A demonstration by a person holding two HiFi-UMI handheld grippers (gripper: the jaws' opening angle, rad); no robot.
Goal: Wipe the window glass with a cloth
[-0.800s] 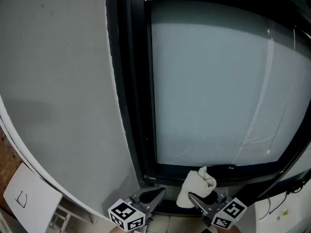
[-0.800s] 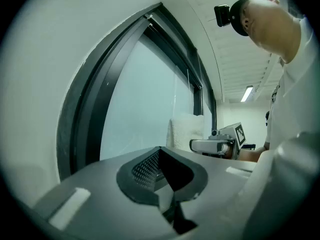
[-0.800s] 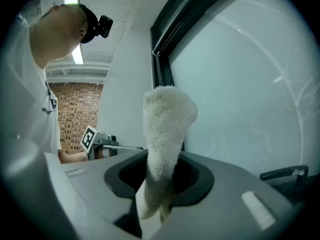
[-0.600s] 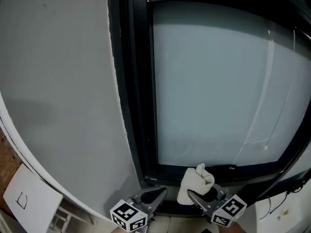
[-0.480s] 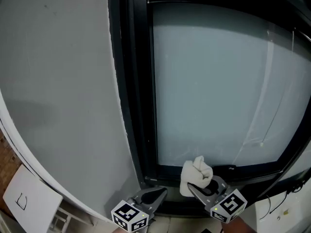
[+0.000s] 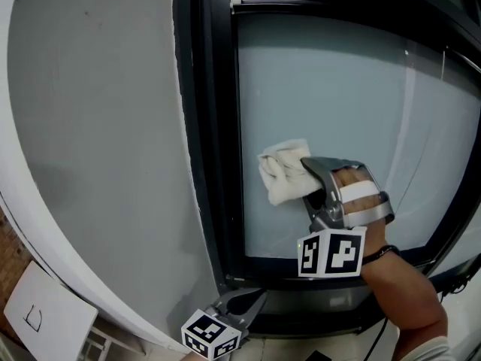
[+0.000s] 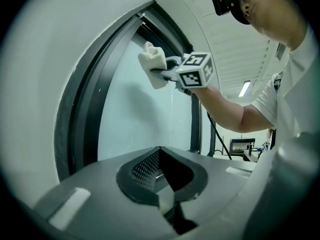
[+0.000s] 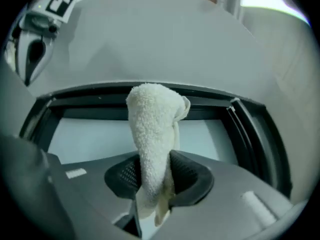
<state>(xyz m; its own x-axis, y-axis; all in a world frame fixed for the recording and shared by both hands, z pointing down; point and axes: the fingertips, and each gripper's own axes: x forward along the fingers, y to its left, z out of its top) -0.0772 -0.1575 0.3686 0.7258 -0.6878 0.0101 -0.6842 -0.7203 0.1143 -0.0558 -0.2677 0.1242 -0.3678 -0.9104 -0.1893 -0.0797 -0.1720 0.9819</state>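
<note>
- The right gripper [image 6: 308, 179] has its jaws clamped on a white terry cloth [image 6: 283, 173]; the bunched cloth stands between the fingers [image 8: 187, 176] and sticks out well past their tips.
- The cloth's free end lies on the pale window glass [image 6: 346, 104], low and near the black window frame [image 6: 214, 164]; it seems pressed to the pane, though contact is hard to confirm.
- The left gripper [image 6: 252, 298] hangs below the frame's bottom rail, jaws closed together on nothing.

Dim, even indoor light; window glass [image 6: 331, 104] glowed pale; glare from ceiling lamp [image 7: 245, 88]. Gripper views fisheye-warped, corners black, foreground soft.
</note>
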